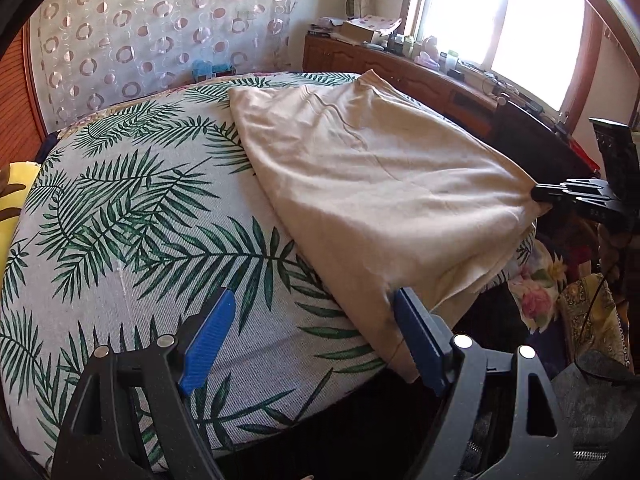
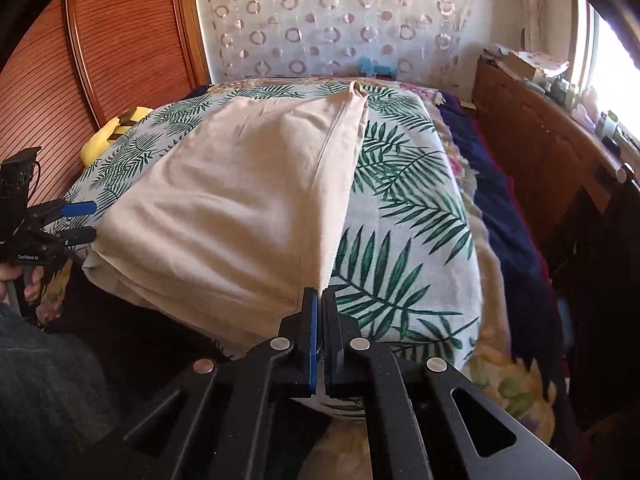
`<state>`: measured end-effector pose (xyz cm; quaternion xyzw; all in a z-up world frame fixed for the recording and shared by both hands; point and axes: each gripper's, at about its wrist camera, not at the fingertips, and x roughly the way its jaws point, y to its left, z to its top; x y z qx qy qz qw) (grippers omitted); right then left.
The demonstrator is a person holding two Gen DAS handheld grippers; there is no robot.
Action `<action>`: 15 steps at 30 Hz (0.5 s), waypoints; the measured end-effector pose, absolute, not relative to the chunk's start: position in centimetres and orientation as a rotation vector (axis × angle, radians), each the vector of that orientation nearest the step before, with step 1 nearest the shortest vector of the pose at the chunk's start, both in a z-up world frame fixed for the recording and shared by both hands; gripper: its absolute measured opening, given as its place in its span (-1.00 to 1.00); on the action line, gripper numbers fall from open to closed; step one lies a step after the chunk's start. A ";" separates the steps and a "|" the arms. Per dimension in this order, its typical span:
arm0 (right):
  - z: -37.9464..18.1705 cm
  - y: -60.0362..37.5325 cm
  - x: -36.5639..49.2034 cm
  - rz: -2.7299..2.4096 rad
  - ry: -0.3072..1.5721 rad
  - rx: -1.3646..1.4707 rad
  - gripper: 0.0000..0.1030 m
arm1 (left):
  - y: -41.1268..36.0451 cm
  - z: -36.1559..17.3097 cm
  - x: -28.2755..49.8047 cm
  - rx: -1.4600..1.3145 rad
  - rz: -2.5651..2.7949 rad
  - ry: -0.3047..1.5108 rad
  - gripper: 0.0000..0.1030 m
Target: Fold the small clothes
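Note:
A cream garment [image 1: 380, 184] lies on a leaf-print bed cover [image 1: 140, 208], its near end hanging over the bed's front edge. My left gripper [image 1: 312, 332] is open, its right finger touching the garment's near left corner and its left finger over the cover. It also shows in the right wrist view [image 2: 86, 222], jaws apart at the garment's left edge. My right gripper [image 2: 319, 298] is shut on the garment's [image 2: 232, 200] near right corner; in the left wrist view the right gripper [image 1: 540, 194] pinches that corner, and the cloth is pulled taut.
A wooden sideboard [image 1: 420, 68] with clutter runs under the bright window at right. A curtain with ring pattern [image 2: 332, 20] hangs behind the bed. A yellow cushion [image 2: 112, 132] lies at the bed's left. A dark blue blanket [image 2: 500, 208] lies along the right.

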<state>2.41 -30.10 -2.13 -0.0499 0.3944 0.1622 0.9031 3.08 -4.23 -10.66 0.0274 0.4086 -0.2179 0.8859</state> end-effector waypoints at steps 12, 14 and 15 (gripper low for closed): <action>-0.8 -30.0 2.4 0.311 0.747 -0.076 -0.62 | -5.2 -10.9 2.8 0.057 -0.499 0.849 0.59; -0.7 -29.9 2.3 0.320 0.740 -0.075 -0.45 | -5.2 -10.9 2.9 0.049 -0.510 0.849 0.59; -0.8 -29.8 2.2 0.322 0.740 -0.079 -0.42 | -5.2 -10.9 2.9 0.044 -0.515 0.849 0.59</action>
